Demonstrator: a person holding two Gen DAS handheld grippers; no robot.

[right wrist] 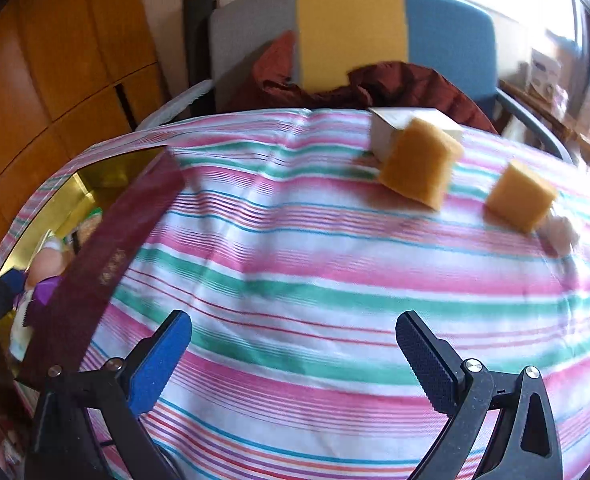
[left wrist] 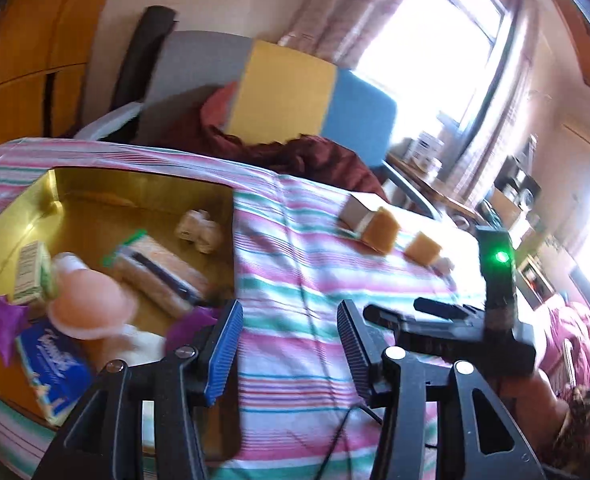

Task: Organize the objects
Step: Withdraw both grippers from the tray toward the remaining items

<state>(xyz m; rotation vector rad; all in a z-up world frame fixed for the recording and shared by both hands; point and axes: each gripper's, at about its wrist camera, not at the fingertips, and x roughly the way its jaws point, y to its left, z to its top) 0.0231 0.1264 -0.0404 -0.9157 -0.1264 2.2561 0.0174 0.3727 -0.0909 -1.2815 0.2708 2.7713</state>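
A gold-lined box (left wrist: 135, 188) with a dark red outer wall (right wrist: 107, 264) sits on the striped cloth at the left. It holds a peach plush toy (left wrist: 91, 304), a blue packet (left wrist: 55, 368), a small carton (left wrist: 31, 276), a wrapped pack (left wrist: 159, 272) and a white toy (left wrist: 199, 230). Two yellow sponges (right wrist: 419, 168) (right wrist: 521, 196) and a white box (right wrist: 411, 124) lie at the far right of the cloth. My left gripper (left wrist: 291, 340) is open and empty beside the box. My right gripper (right wrist: 295, 344) is open and empty above the cloth; it also shows in the left wrist view (left wrist: 415, 312).
A grey, yellow and blue chair (right wrist: 351, 28) with a dark red garment (right wrist: 395, 84) stands behind the table. Wooden cupboards (right wrist: 55, 60) are at the left. A small pale object (right wrist: 561, 230) lies by the right sponge. A cluttered shelf (left wrist: 515, 196) stands by the window.
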